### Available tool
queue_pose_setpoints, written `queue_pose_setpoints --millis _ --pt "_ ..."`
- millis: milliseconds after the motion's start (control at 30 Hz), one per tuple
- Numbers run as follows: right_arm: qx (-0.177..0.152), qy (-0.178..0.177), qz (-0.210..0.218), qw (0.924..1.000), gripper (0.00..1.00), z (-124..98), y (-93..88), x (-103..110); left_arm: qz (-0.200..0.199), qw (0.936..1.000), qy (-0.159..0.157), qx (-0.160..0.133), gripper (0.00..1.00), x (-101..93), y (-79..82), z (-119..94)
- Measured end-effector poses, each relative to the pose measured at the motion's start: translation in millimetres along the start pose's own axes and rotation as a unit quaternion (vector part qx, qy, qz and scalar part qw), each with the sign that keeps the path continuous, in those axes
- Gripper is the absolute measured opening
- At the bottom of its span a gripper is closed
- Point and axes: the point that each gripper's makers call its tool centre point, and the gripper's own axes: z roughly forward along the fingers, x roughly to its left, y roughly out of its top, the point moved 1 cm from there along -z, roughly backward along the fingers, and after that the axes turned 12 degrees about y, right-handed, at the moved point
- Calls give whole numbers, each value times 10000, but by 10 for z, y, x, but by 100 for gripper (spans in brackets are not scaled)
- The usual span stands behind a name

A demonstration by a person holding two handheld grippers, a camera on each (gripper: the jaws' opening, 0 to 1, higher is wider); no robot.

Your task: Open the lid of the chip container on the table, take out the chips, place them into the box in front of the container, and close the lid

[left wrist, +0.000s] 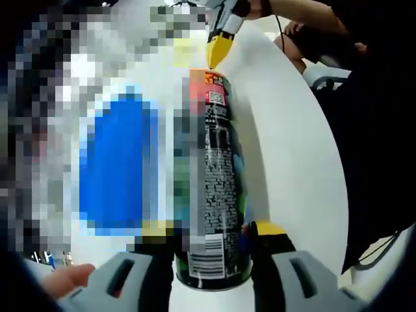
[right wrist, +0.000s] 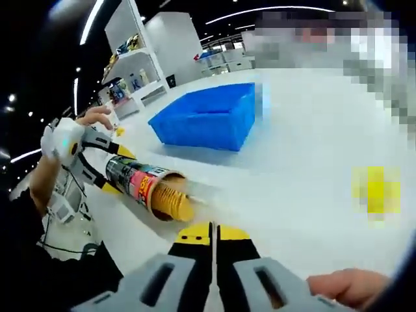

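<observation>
The chip can [left wrist: 218, 175] lies lengthwise between my left gripper's [left wrist: 213, 229] yellow-tipped jaws, which are shut on its lower body. In the right gripper view the same can [right wrist: 133, 180] is tilted over the white table [right wrist: 305, 169], held by the left gripper [right wrist: 117, 170]. Its mouth is uncovered and stacked chips [right wrist: 174, 203] show inside. My right gripper [right wrist: 213, 234] hangs just in front of that mouth, jaws pressed together with nothing visible between them. Its yellow tip [left wrist: 220, 49] shows past the can's far end. The blue box [right wrist: 208, 117] stands beyond the can, empty as far as I can see.
The blue box [left wrist: 120, 169] lies left of the can in the left gripper view. White shelves [right wrist: 136, 65] with small items stand behind the table. A person's dark clothing [left wrist: 377, 130] borders the table's edge. A hand [right wrist: 351, 286] grips the right gripper's handle.
</observation>
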Motion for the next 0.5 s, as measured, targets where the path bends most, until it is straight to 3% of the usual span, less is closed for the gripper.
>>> queue_pose_setpoints --millis 133,267,333,467,500 --pt "-97 68 33 9999 0 8 5 15 9 10000 -20 79 47 -3 -3 6" --pt "-334 267 -545 9976 3 8 24 59 37 10000 6 80 47 -2 -7 17" --pt "-620 255 -901 9937 6 -21 65 66 59 9999 22 80 47 -1 -11 27" --pt "-1280 246 -727 9888 18 -194 197 101 158 9998 87 126 49 5 -29 70" --pt "-1653 297 -755 9829 17 -296 295 151 186 9997 107 145 49 8 -34 79"
